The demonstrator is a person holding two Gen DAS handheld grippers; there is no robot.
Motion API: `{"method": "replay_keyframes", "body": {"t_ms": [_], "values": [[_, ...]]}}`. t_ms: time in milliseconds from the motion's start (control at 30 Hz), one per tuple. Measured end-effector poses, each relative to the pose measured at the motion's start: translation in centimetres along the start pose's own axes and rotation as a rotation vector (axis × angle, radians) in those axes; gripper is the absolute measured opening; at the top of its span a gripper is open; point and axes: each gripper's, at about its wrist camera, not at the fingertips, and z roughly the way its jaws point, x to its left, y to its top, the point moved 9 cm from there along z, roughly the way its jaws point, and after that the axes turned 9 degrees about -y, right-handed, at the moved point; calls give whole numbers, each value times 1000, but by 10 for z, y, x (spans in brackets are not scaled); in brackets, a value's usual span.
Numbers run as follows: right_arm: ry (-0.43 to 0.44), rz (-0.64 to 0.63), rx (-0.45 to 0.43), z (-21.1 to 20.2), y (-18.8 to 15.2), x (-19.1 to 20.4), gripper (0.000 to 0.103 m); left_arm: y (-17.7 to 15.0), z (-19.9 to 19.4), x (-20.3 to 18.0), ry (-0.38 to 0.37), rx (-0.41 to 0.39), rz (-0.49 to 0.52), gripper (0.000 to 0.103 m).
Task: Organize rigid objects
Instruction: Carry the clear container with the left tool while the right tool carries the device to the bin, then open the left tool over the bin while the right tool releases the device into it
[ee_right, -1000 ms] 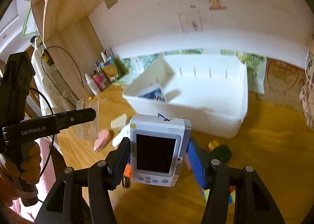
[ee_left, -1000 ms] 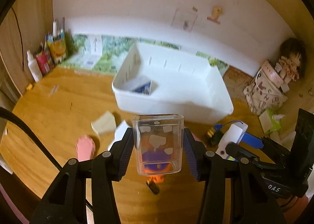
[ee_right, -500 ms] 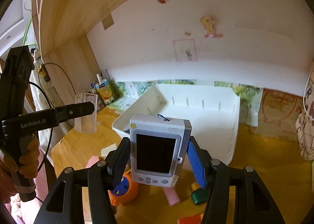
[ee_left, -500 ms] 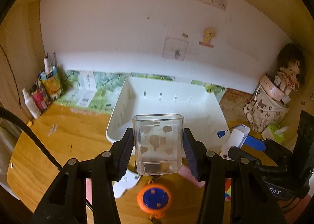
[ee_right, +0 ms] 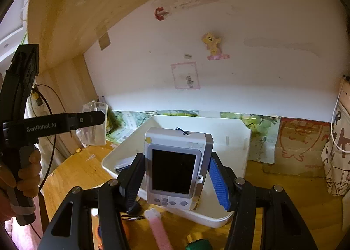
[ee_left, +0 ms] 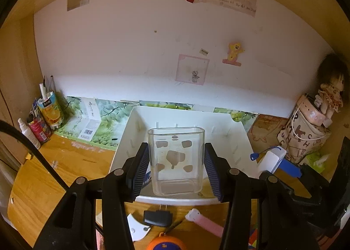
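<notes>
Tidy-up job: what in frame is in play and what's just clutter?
In play: clear plastic container in left gripper; white handheld device in right gripper; white bin; pink stick; black plug.

Clutter: doll; juice carton; spray bottle.

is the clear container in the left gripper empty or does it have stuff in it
Empty. The clear container, clamped between the left gripper fingers, shows only the white bin through its walls and bare bottom.

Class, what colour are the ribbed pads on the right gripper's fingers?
Blue, seen best in the right wrist view on the pad beside the white device.
</notes>
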Motion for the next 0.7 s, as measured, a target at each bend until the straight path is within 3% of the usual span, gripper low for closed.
{"method": "replay_keyframes", "body": {"t_ms": [333,700], "values": [[-30,73,70,27,-10,-28,59,-2,40,-18,19,65,63,54],[-28,110,139,42,-24,-42,59,-21,71,-27,31,155,65,54]]}}
